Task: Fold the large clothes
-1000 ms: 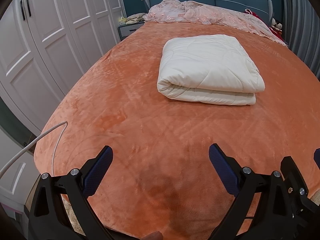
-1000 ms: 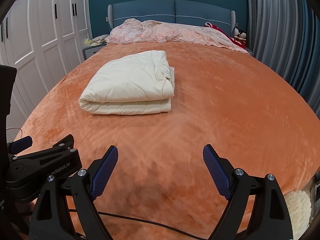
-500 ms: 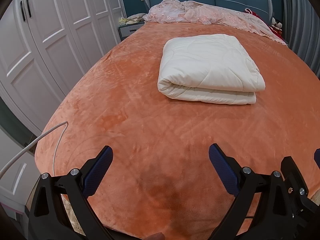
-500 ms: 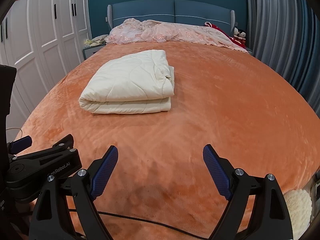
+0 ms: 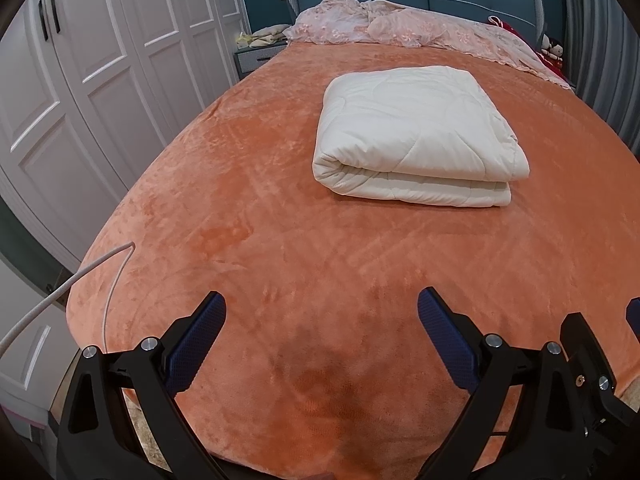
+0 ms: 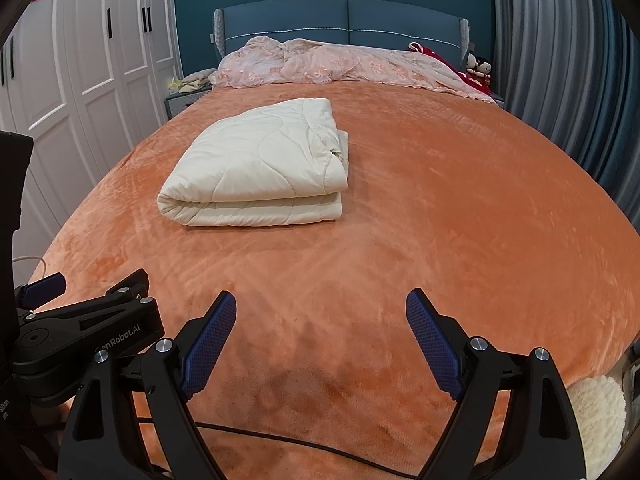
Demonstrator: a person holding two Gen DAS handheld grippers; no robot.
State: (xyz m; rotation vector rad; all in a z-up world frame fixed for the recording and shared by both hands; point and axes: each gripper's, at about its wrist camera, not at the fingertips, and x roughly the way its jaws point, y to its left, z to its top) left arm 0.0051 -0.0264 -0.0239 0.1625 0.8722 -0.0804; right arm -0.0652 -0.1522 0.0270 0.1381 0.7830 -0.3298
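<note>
A cream quilted blanket (image 5: 416, 136) lies folded in a thick rectangle on the orange bed cover (image 5: 280, 240), well beyond both grippers. It also shows in the right wrist view (image 6: 264, 168). My left gripper (image 5: 322, 316) is open and empty above the foot of the bed. My right gripper (image 6: 320, 316) is open and empty, just right of the left one, whose black body (image 6: 80, 332) shows at the left.
A pink floral cover (image 6: 340, 66) is bunched along the blue headboard (image 6: 340, 20). White wardrobe doors (image 5: 100, 60) line the left side, grey curtains (image 6: 560, 80) the right. A white cable (image 5: 80, 276) hangs at the bed's left corner. A black cable (image 6: 280, 440) crosses below.
</note>
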